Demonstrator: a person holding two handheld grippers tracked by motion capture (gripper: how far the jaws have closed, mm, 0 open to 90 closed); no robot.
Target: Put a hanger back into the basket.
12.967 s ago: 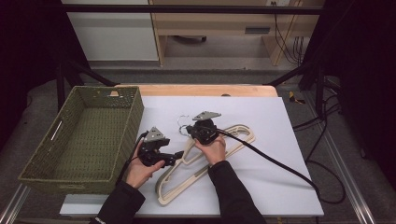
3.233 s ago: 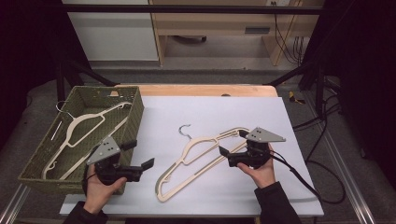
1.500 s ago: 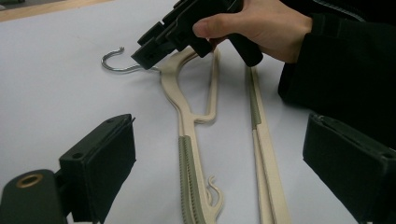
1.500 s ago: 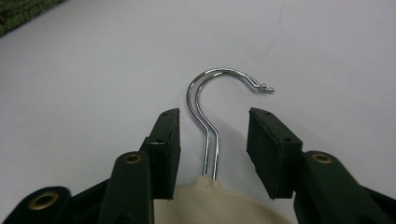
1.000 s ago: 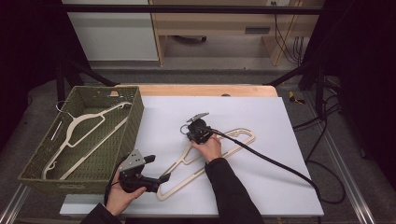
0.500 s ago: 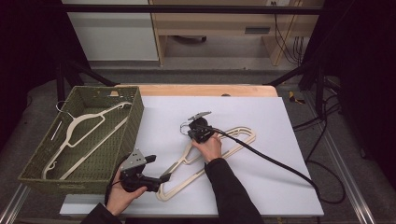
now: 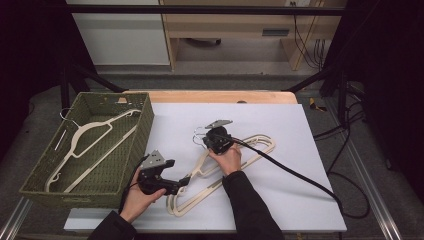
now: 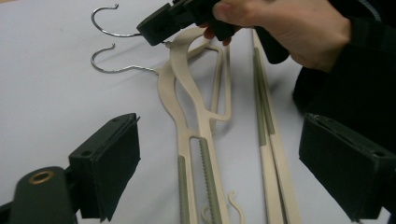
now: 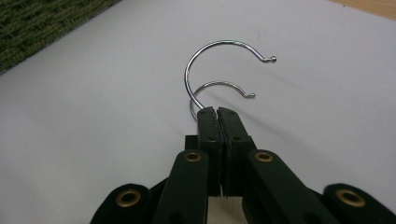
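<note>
Nearest the person, the left gripper (image 7: 184, 181) sits at about seven o'clock on the table, jaws spread wide and empty, aimed at the lower bars of the two cream hangers (image 7: 220, 172), probably to take that end. Beyond it, near centre, the right gripper (image 7: 206, 139) is clamped tight on the top hanger's metal hook (image 9: 219, 60), apparently to lift it. At nine o'clock the green basket (image 7: 42, 172) holds another hanger (image 7: 87, 142). The white tabletop (image 7: 305, 165) ends at wooden furniture (image 7: 235, 20) in a dark room.

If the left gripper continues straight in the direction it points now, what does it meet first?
Probably the lower cream hanger lying on the table between its open jaws; the left gripper aims along that hanger's arms. Farther along that line is the right gripper, shut on the upper hanger's neck. Depth is uncertain.
</note>
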